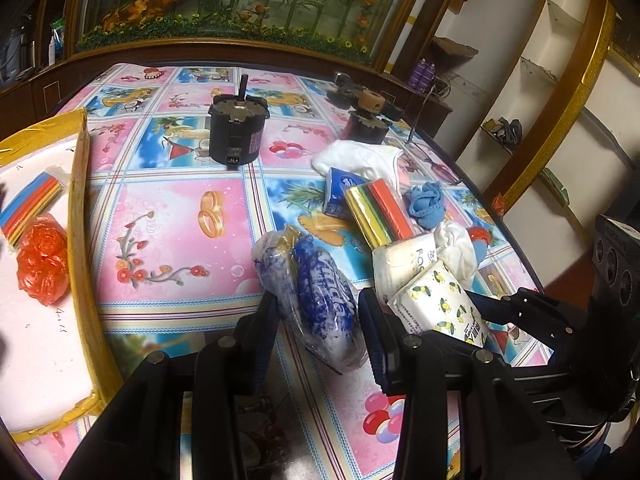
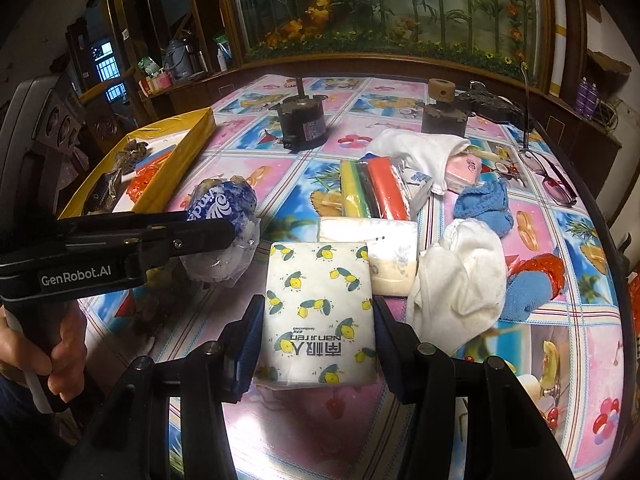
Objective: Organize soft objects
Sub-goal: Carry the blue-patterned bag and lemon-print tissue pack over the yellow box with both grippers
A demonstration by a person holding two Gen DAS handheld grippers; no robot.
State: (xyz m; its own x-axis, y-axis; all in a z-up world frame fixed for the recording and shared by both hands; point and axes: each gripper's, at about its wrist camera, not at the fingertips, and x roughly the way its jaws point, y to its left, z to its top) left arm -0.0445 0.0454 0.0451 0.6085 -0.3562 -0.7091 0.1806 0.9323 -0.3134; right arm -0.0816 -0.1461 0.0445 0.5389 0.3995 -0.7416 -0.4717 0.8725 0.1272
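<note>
We have the left gripper (image 1: 320, 320) pinching the blue-and-white tissue pack (image 1: 316, 292) in its clear wrap, pads pressed into both sides. In the right wrist view it looks lifted off the tablecloth (image 1: 180, 220), though we can't confirm the gap.

Right gripper (image 2: 318, 320) straddles the lemon-print tissue pack (image 2: 318, 308); pads sit at its two long edges and appear to squeeze it. That pack sits at the near end of the pile, overlapping a plain white tissue pack (image 2: 384, 256) behind it.

Pile on the right half of the table: rainbow-striped pack (image 2: 374, 188), white cloth (image 2: 460, 280), blue knit cloth (image 2: 486, 204), pink packet (image 2: 466, 170) half under another white cloth (image 2: 416, 148). Eyeglasses (image 2: 552, 180) lie near the right table edge (tight there).

The yellow-rimmed tray (image 1: 78, 208) sits at the left edge, holding an orange plastic bag (image 1: 40, 264) and a striped pack (image 1: 30, 204). Its near wall stands between the left gripper and the tray floor.

Open room: the pink stretch of cloth between tray and pile is bare. Two black motors (image 1: 236, 128) (image 1: 366, 122) stand farther back, well apart from both grippers.
</note>
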